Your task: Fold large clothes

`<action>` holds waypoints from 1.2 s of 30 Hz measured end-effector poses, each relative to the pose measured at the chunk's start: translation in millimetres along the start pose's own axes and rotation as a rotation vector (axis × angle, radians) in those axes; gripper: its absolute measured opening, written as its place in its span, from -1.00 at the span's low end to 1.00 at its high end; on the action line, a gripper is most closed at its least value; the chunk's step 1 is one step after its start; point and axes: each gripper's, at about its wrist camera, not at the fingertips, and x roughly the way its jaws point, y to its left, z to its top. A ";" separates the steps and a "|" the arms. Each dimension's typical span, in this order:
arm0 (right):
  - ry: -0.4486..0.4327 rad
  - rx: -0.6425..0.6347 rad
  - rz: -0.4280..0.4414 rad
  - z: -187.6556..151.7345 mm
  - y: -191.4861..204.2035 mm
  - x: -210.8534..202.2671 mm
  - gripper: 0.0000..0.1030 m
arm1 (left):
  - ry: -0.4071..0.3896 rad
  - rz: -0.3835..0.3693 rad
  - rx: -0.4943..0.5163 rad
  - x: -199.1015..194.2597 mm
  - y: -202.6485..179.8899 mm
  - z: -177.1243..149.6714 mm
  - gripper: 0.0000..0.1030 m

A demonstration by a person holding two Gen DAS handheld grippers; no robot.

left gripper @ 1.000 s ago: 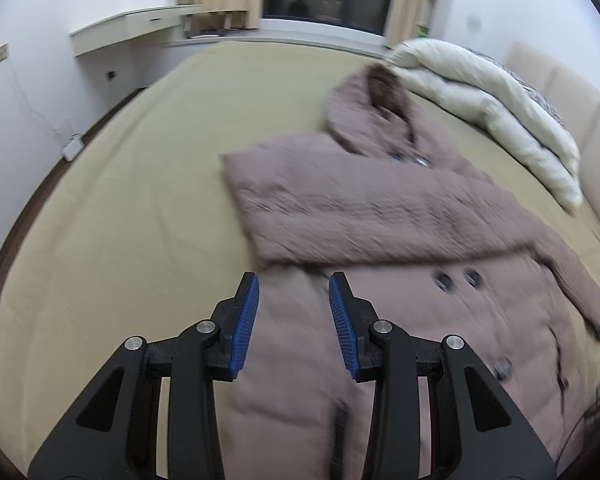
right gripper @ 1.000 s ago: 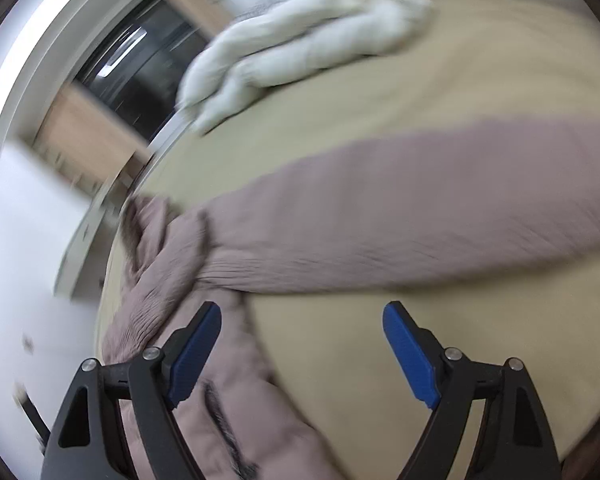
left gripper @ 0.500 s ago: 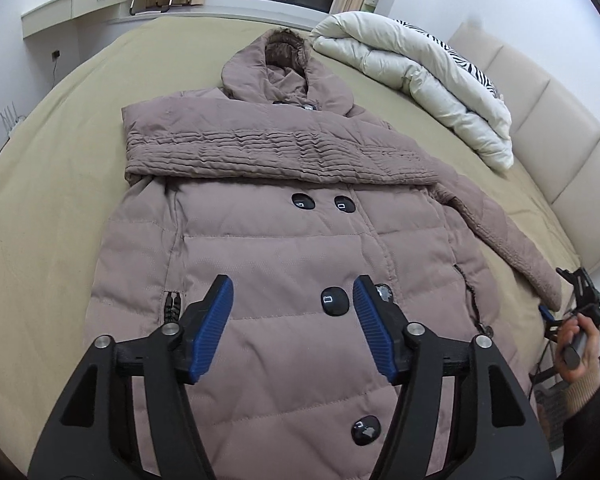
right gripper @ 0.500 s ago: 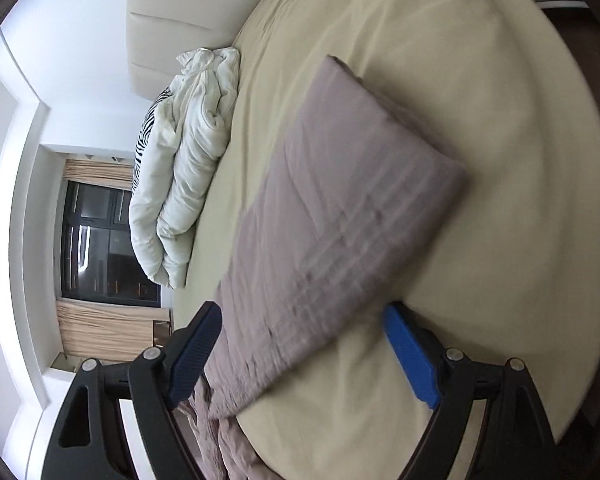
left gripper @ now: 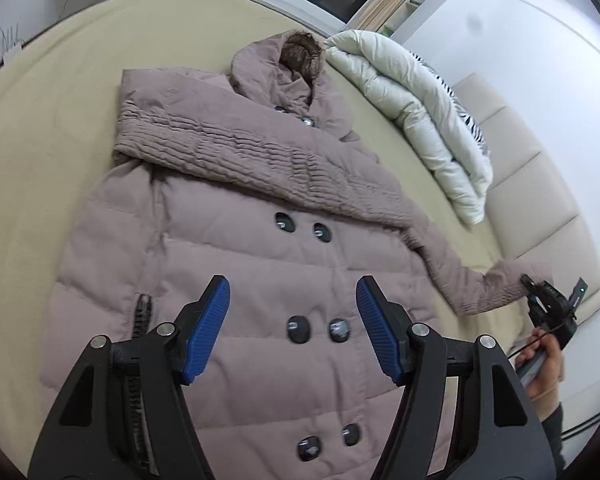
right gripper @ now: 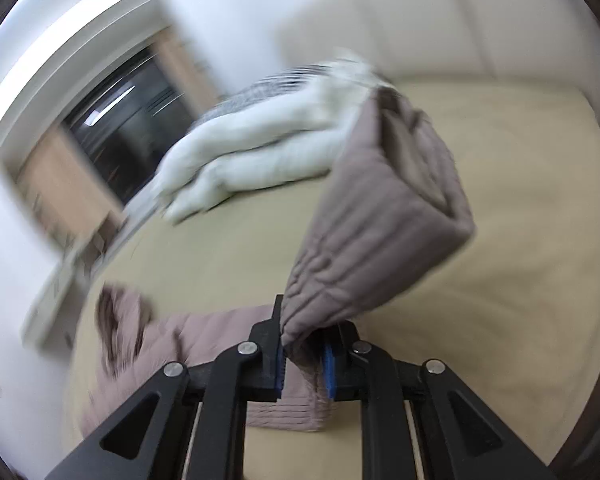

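Both tongs show: the left gripper [left gripper: 293,326] hangs with its blue pads spread wide apart, holding nothing, above the front of the hooded down coat [left gripper: 260,264]. That coat lies face up on the tan bed [left gripper: 52,128], one sleeve [left gripper: 252,156] folded across its chest, the other sleeve [left gripper: 460,276] stretched out toward the bed's edge. Beyond the hood sits a folded white duvet [left gripper: 416,116]. Further right, the right gripper [right gripper: 304,360] is clamped on the far sleeve's cuff [right gripper: 376,232], which seems lifted clear of the bed, though that view is blurred.
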 end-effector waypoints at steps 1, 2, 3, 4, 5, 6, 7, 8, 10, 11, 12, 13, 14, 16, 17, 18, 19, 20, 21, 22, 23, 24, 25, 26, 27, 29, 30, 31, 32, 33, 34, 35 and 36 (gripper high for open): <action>-0.003 -0.100 0.014 -3.6 29.3 -0.3 -0.70 | 0.008 -0.027 -0.019 1.0 -0.8 3.4 0.25; -0.003 -0.221 0.029 -12.3 63.6 -0.5 -0.71 | 0.019 -0.073 -0.050 3.3 -0.5 8.3 0.25; -0.001 -0.325 0.037 -20.1 91.8 2.6 -0.72 | 0.026 -0.115 -0.084 4.7 0.2 11.9 0.25; -0.001 -0.432 0.041 -34.6 119.1 3.4 -0.72 | 0.032 -0.160 -0.121 5.9 0.8 15.7 0.25; 0.001 -0.540 0.047 -53.6 145.9 4.7 -0.73 | 0.036 -0.203 -0.158 6.9 0.9 19.2 0.28; 0.007 -0.623 0.057 -73.3 166.3 4.6 -0.74 | 0.044 -0.246 -0.199 9.0 1.5 23.2 0.39; 0.018 -0.705 0.073 -95.3 187.0 7.0 -0.74 | 0.049 -0.268 -0.224 9.7 0.5 26.3 0.54; 0.029 -0.753 0.086 -109.0 199.8 10.0 -0.74 | 0.052 -0.298 -0.247 10.7 -2.0 29.8 0.60; 0.047 -0.847 0.116 -141.5 223.8 12.9 -0.75 | 0.068 -0.348 -0.269 13.8 -7.8 35.1 0.67; 0.050 -0.883 0.123 -154.5 232.4 13.1 -0.75 | 0.081 -0.364 -0.275 16.4 -10.2 37.2 0.68; 0.051 -0.910 0.127 -164.3 238.3 12.9 -0.75 | 0.090 -0.371 -0.276 17.4 -13.5 39.2 0.71; 0.047 -0.947 0.129 -174.0 245.1 14.4 -0.75 | 0.096 -0.382 -0.275 18.9 -16.5 41.8 0.74; 0.041 -0.987 0.132 -183.7 250.7 14.3 -0.75 | 0.100 -0.392 -0.276 19.7 -18.4 43.6 0.75; 0.038 -1.035 0.136 -200.5 257.2 10.6 -0.75 | 0.111 -0.418 -0.281 22.1 -21.1 47.8 0.77; 0.036 -1.050 0.139 -208.0 257.8 6.5 -0.75 | 0.113 -0.421 -0.281 22.6 -21.3 48.2 0.78; 0.031 -1.062 0.139 -210.8 258.8 5.2 -0.75 | 0.118 -0.430 -0.294 24.0 -20.6 49.1 0.78; 0.027 -1.067 0.138 -212.2 259.3 3.4 -0.75 | 0.127 -0.447 -0.315 26.7 -18.6 48.3 0.78; 0.024 -1.071 0.138 -212.4 263.0 4.1 -0.75 | 0.133 -0.459 -0.330 28.2 -16.0 47.7 0.78; 0.022 -1.075 0.139 -213.9 262.6 1.7 -0.75 | 0.144 -0.464 -0.347 31.4 -14.4 47.6 0.78; 0.020 -1.082 0.139 -217.2 263.7 0.0 -0.75 | 0.155 -0.460 -0.352 34.2 -14.6 47.8 0.78; 0.017 -1.095 0.142 -221.2 266.3 -0.8 -0.75 | 0.174 -0.458 -0.352 39.7 -13.7 47.0 0.78; 0.010 -1.111 0.146 -224.3 268.1 -2.9 -0.75 | 0.197 -0.454 -0.361 46.4 -10.7 46.1 0.78; 0.005 -1.126 0.151 -229.5 270.1 -6.0 -0.75 | 0.213 -0.445 -0.372 53.3 -9.3 45.6 0.78; 0.004 -1.135 0.157 -232.7 271.6 -7.5 -0.75 | 0.236 -0.433 -0.397 62.6 -5.7 45.3 0.78; 0.006 -1.141 0.165 -235.4 273.2 -9.3 -0.75 | 0.244 -0.434 -0.420 67.8 -2.5 44.8 0.70; 0.008 -1.148 0.181 -240.2 275.5 -12.8 -0.74 | 0.263 -0.449 -0.438 77.2 0.3 44.8 0.17; 0.010 -1.151 0.189 -241.5 276.1 -14.1 -0.73 | 0.270 -0.442 -0.426 79.9 -0.2 45.9 -0.21; 0.015 -1.151 0.193 -242.4 276.8 -14.4 -0.69 | 0.272 -0.438 -0.410 80.7 -1.1 47.8 -0.47; 0.019 -1.144 0.196 -242.6 276.6 -14.7 -0.65 | 0.272 -0.430 -0.393 80.8 -1.6 50.7 -0.53; 0.029 -1.130 0.212 -241.0 276.2 -15.2 -0.45 | 0.271 -0.423 -0.385 80.9 -1.5 53.7 -0.60; 0.042 -1.111 0.233 -238.2 275.5 -16.1 -0.20 | 0.263 -0.416 -0.377 79.8 -0.8 58.9 -0.64; 0.046 -1.083 0.253 -234.2 274.3 -18.7 0.42 | 0.246 -0.409 -0.370 76.7 1.7 66.0 -0.64; 0.035 -1.048 0.275 -229.0 271.1 -23.2 0.75 | 0.216 -0.396 -0.358 71.0 6.0 77.5 -0.64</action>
